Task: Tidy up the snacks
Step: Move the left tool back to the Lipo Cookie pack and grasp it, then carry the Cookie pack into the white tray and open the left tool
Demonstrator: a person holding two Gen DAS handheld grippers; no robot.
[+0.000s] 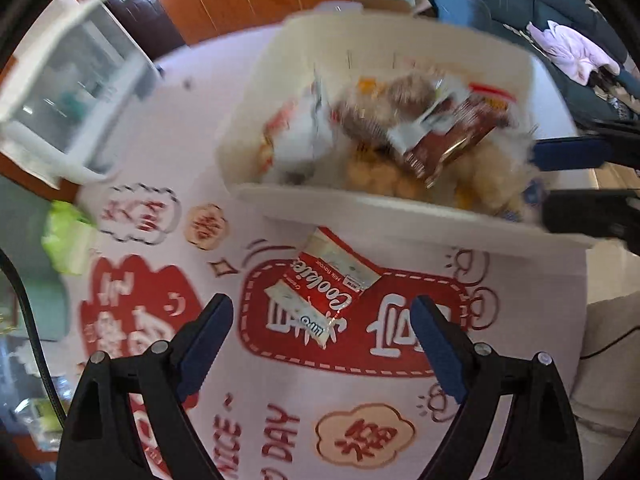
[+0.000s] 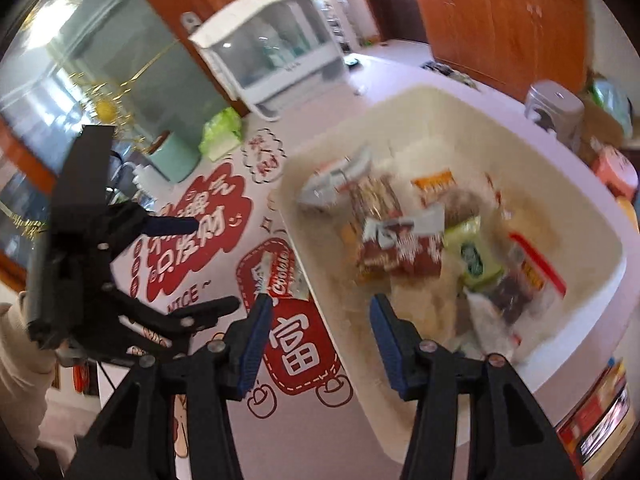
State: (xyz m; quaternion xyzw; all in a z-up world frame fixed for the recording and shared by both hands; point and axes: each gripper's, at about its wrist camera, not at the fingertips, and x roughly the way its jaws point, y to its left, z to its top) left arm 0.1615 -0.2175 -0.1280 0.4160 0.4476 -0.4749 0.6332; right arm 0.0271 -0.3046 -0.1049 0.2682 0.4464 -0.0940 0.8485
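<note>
Red cookie packet (image 1: pixel 320 294) lies on the tablecloth (image 1: pixel 168 136) beside the white bin (image 1: pixel 360 196), both the left gripper (image 1: pixel 322 316) and right gripper (image 2: pixel 318 314) open and empty, so a sloppy pinch could shove it under the bin's rim.

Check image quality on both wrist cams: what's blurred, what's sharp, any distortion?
Left wrist view: motion blur smears the white bin and its snacks; the red cookie packet on the printed table cover stays readable, and the open left gripper is sharp. Right wrist view: bin contents blurred too, right gripper crisp. Both: strong fisheye bending with dark corners.
</note>
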